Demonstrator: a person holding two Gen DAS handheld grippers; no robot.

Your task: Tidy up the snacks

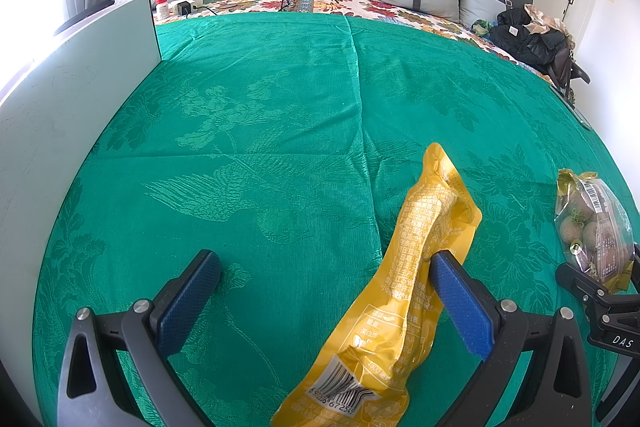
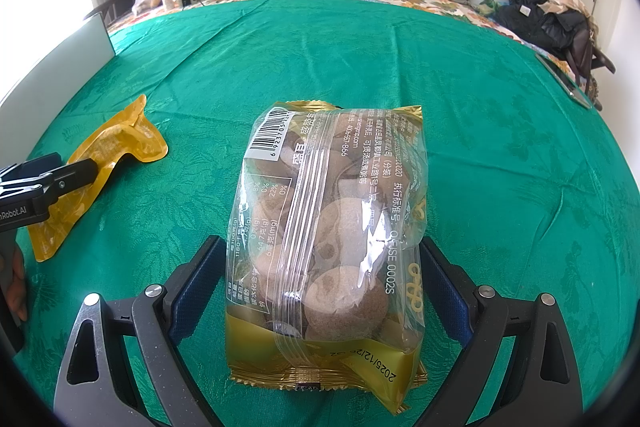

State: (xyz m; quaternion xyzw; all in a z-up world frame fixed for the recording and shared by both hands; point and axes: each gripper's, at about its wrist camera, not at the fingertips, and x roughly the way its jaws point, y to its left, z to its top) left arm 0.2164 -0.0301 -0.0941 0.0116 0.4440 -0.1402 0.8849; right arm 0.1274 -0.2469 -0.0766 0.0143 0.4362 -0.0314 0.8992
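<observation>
While low over green cloth (image 1: 260, 99), both hand-held grippers spread: left (image 1: 324, 279) astride yellow pouch (image 1: 404, 291), right (image 2: 324, 271) astride clear bag (image 2: 336, 211).

The crinkled yellow foil snack pouch (image 1: 404, 311) carried a barcode label whose digits were only partly legible, ending "67254", amid dense Chinese print too small to read. The clear plastic bag of round brown snacks with gold ends (image 2: 328, 239) bore a barcode beginning "6 923705", a phone number "400-157-866", the code "Q/FJSE 0002S", a nutrition table with "8%", "0%", "22%", "0%", and the date "2025/12/2" on its gold band. The black body of the right gripper (image 1: 616, 323) read "DAS"; that of the left gripper (image 2: 24, 203) read "nRobot.AI".
</observation>
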